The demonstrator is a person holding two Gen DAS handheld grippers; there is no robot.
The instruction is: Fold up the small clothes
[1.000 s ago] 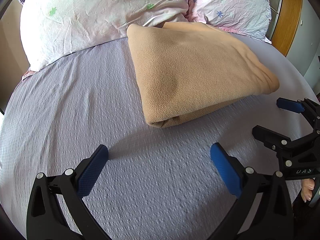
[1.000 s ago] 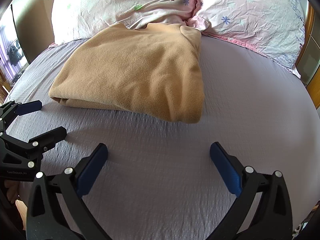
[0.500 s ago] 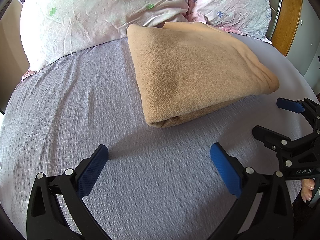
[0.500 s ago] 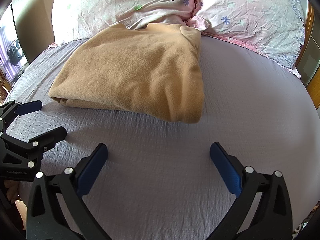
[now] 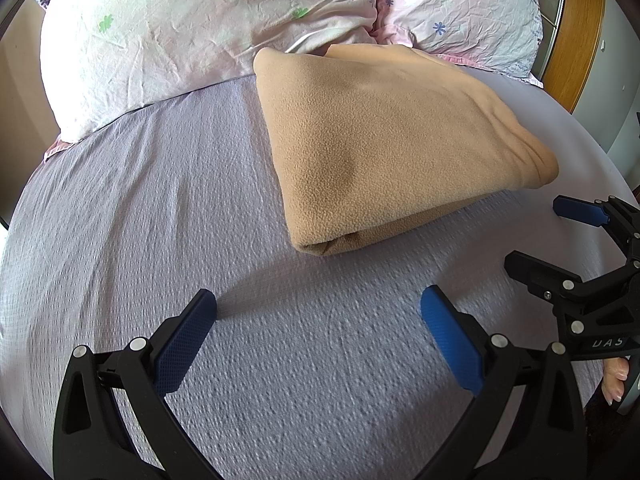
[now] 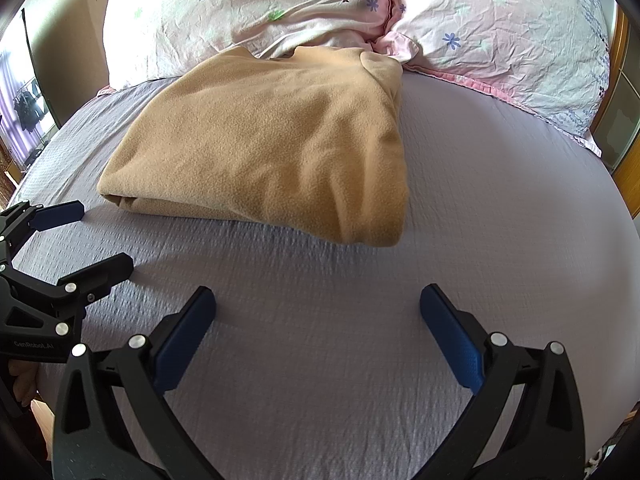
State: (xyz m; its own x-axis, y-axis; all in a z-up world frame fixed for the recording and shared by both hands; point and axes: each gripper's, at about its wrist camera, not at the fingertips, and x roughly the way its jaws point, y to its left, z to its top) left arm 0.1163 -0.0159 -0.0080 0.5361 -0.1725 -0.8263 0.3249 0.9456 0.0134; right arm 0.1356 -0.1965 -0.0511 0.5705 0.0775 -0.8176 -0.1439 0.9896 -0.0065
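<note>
A tan fleece garment [image 5: 384, 140] lies folded into a thick rectangle on the lilac bed sheet [image 5: 160, 200], its far end against the pillows. It also shows in the right wrist view [image 6: 272, 148]. My left gripper [image 5: 318, 316] is open and empty, hovering over the sheet in front of the garment's near left corner. My right gripper [image 6: 318, 312] is open and empty, in front of the garment's near right corner. Each gripper appears at the edge of the other's view: the right one [image 5: 544, 236], the left one [image 6: 92, 240].
Two pale floral pillows [image 5: 192, 28] [image 6: 500, 36] lie at the head of the bed behind the garment. A wooden headboard or door frame [image 5: 576, 28] stands at the far right. The sheet [image 6: 500, 220] spreads around the garment on all sides.
</note>
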